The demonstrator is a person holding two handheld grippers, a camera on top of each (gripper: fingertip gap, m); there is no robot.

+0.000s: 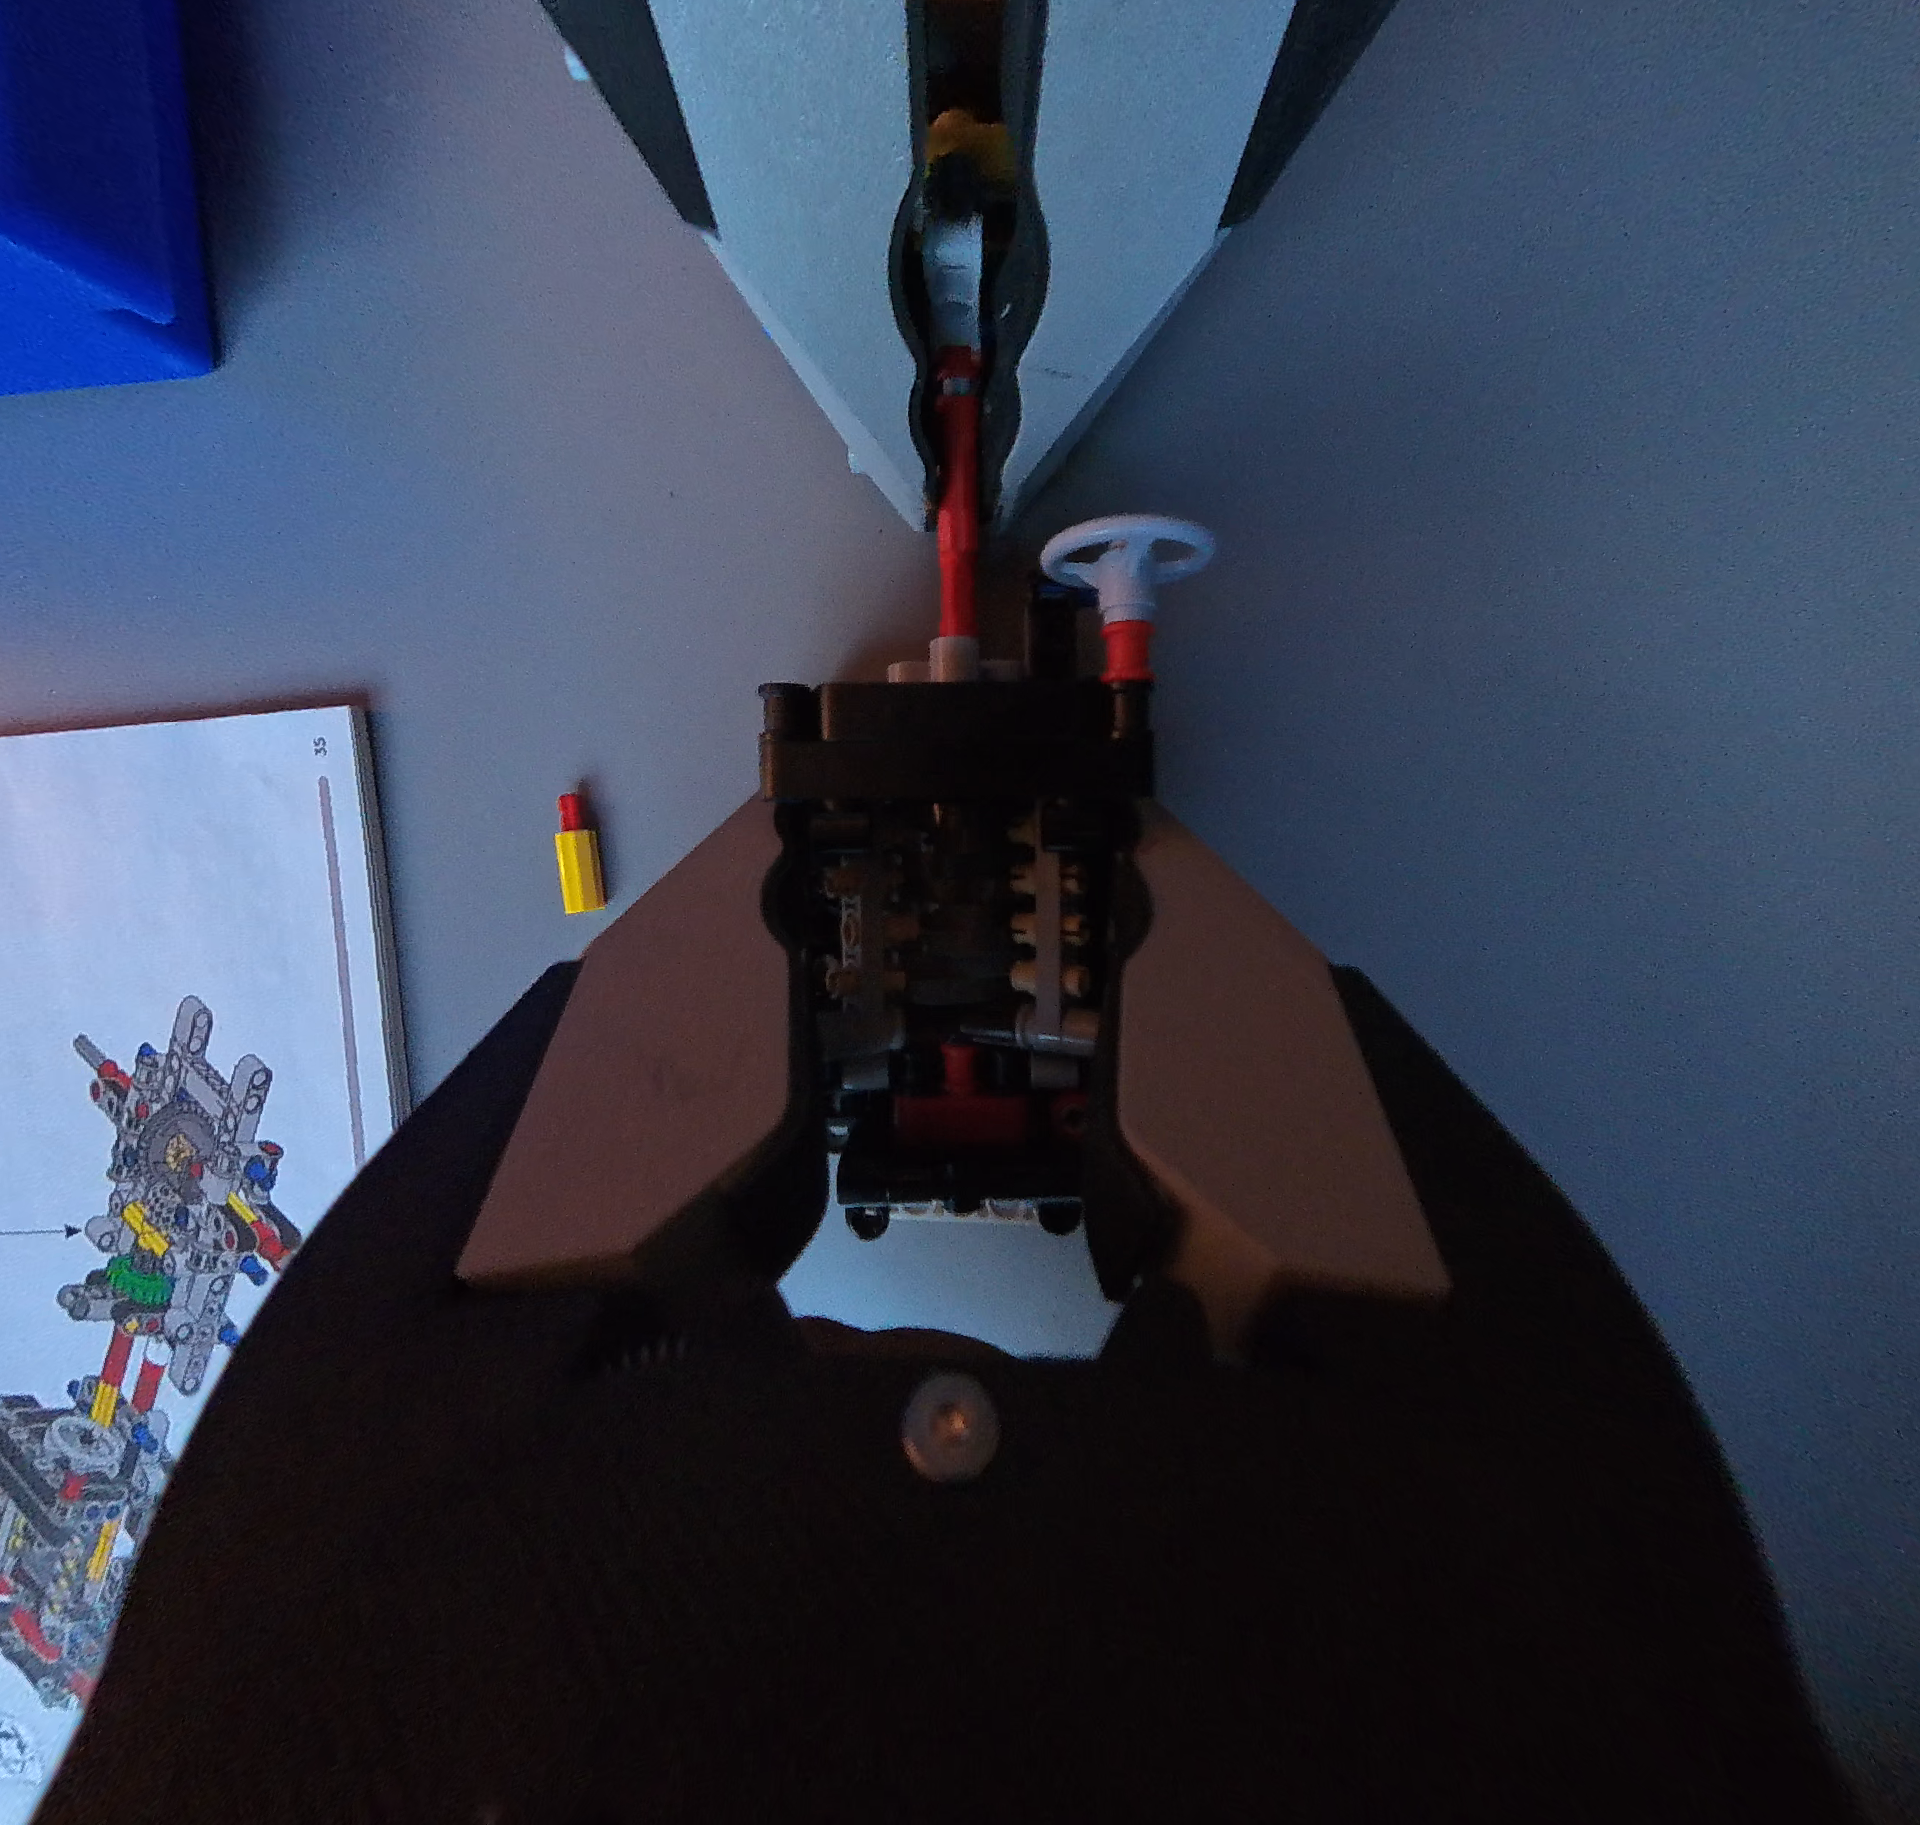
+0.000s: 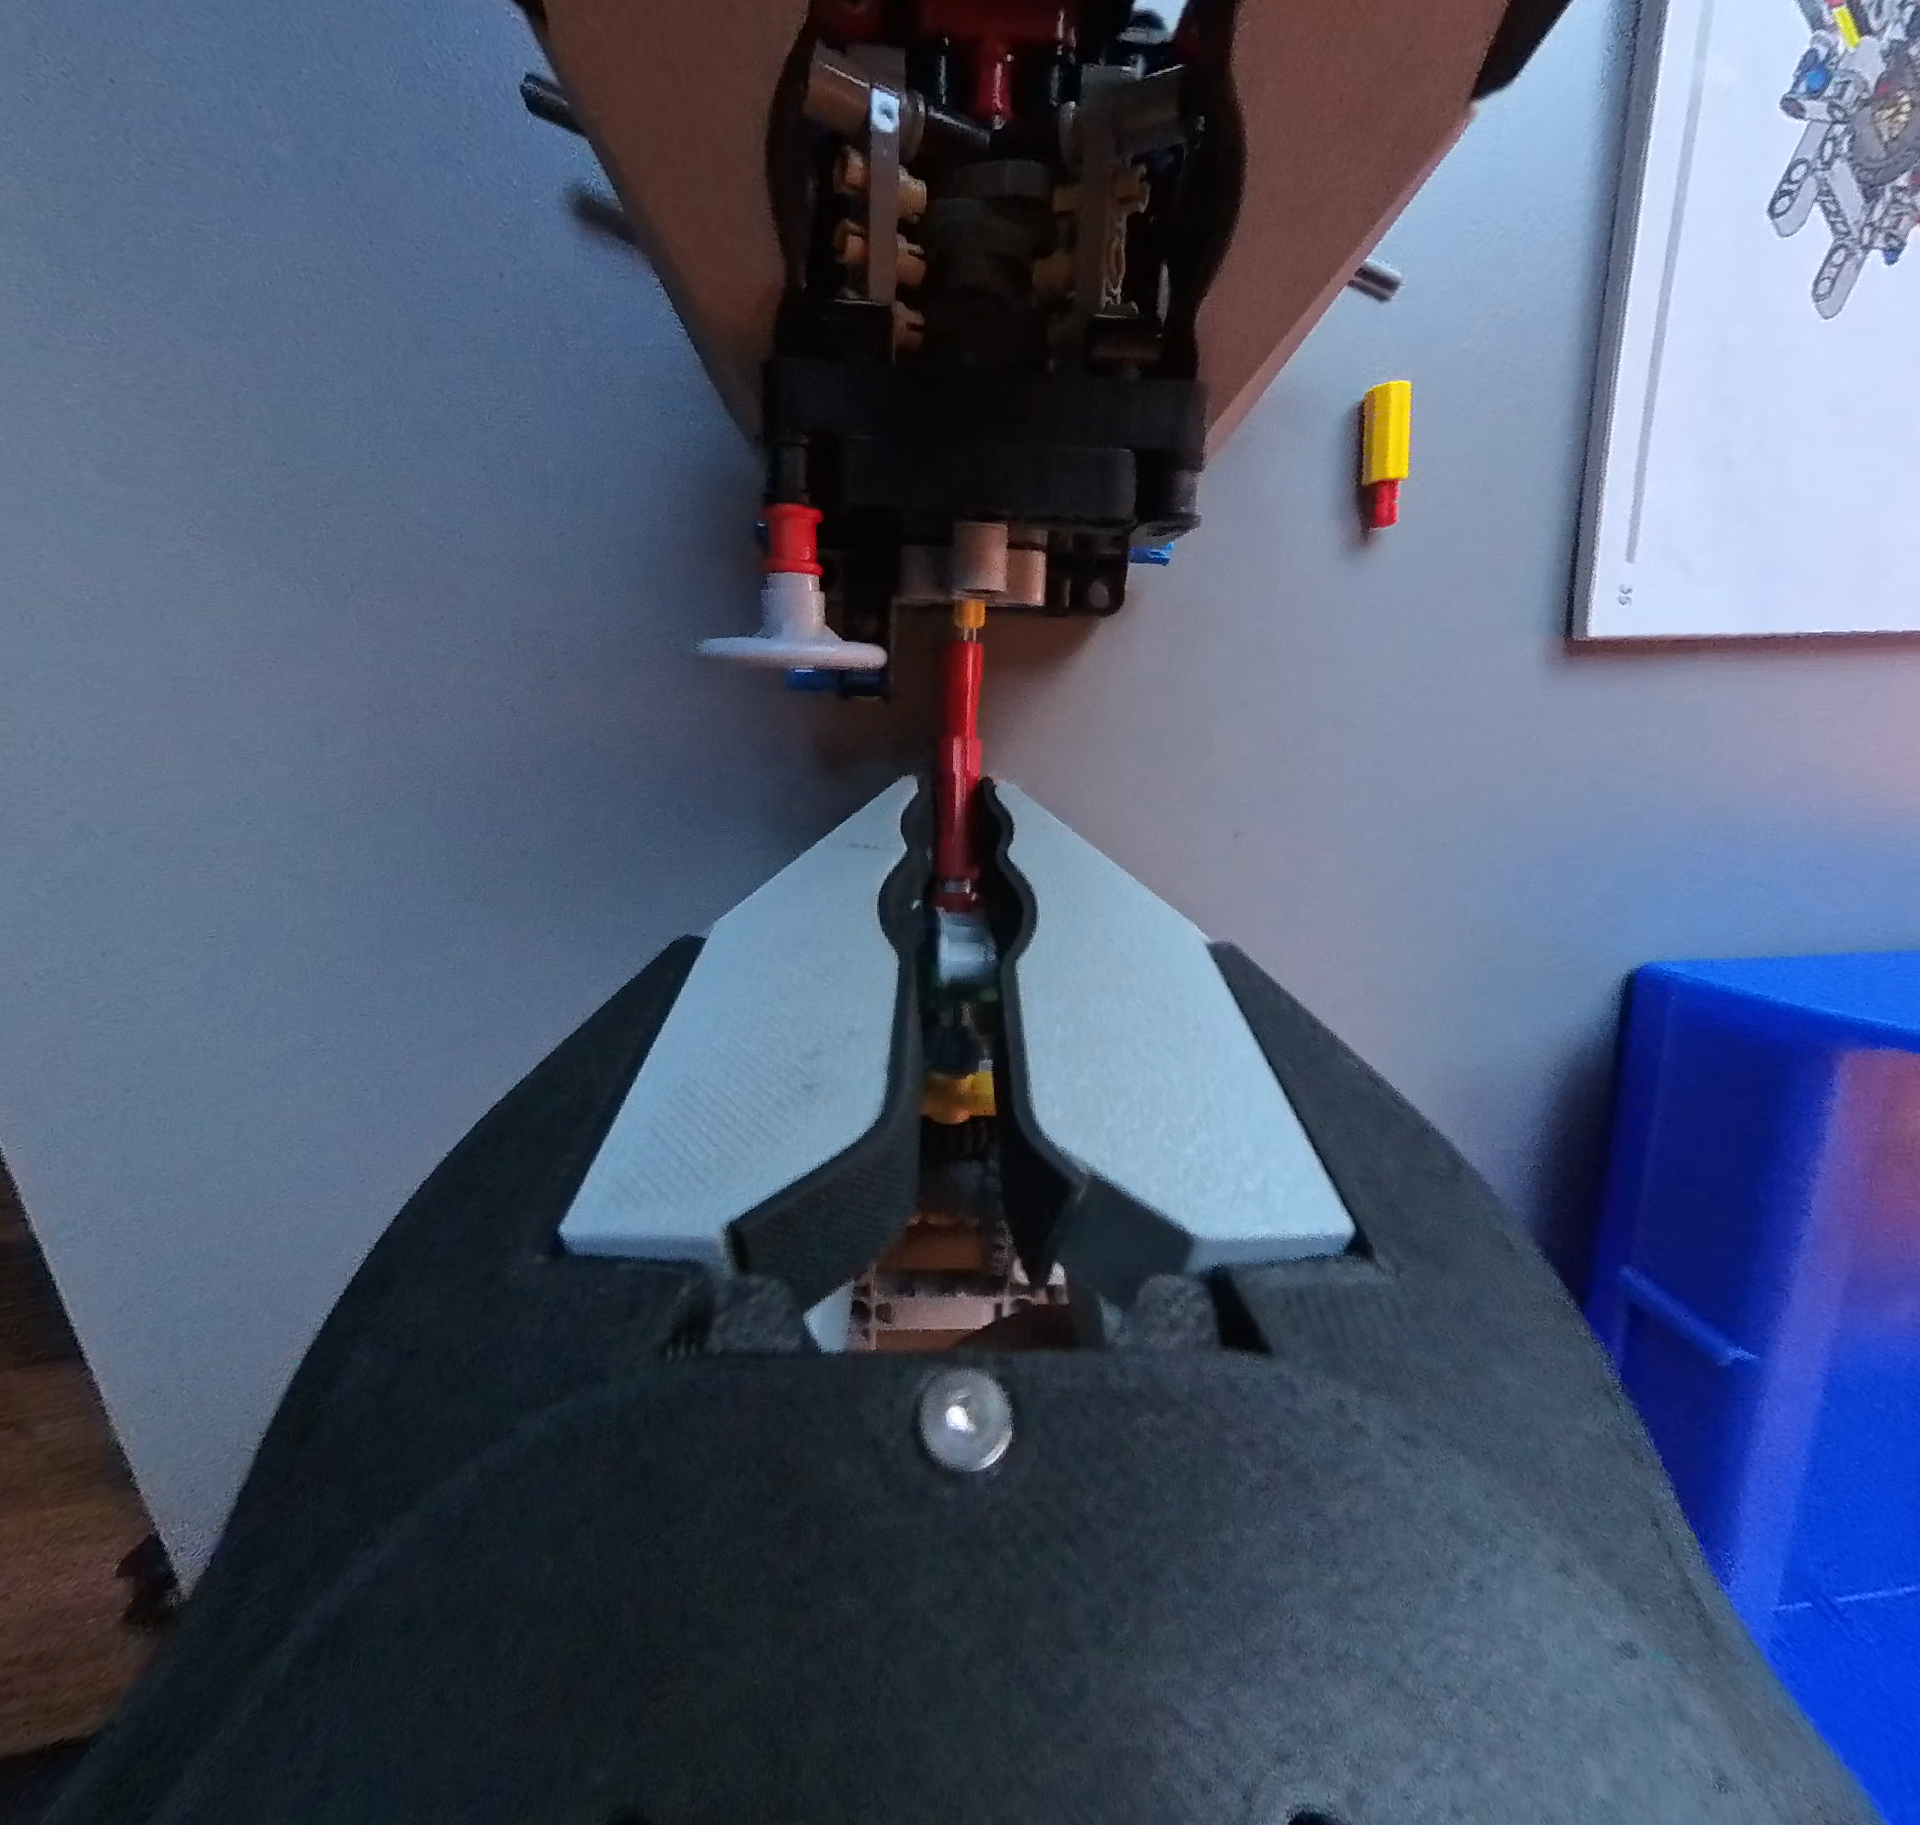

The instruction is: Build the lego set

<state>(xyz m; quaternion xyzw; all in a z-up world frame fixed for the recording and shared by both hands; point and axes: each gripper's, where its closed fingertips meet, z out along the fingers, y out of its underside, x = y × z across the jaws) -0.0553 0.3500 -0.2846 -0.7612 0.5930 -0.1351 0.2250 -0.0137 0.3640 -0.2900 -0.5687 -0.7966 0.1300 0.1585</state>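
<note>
My left gripper (image 1: 956, 819) is shut on a black and grey brick-built assembly (image 1: 956, 747) with a white steering wheel (image 1: 1127, 554) on a red bush. It also shows in the right wrist view (image 2: 987, 425). My right gripper (image 2: 954, 799) faces it, shut on a red axle piece (image 2: 961, 736) with grey and yellow parts behind it between the pads. The axle's orange tip (image 2: 970, 617) stands just at a tan socket (image 2: 982, 554) of the assembly. In the left wrist view the right gripper (image 1: 961, 518) and the red axle (image 1: 958, 549) meet the assembly's tan socket (image 1: 954, 655).
A small yellow connector with a red pin (image 1: 577, 856) lies on the grey table, also in the right wrist view (image 2: 1385, 450). An open instruction booklet (image 1: 187, 1048) lies beside it (image 2: 1766, 321). A blue bin (image 1: 94, 144) stands at the edge (image 2: 1766, 1256). One gripper's finger ends stand about 5 cm off the other's.
</note>
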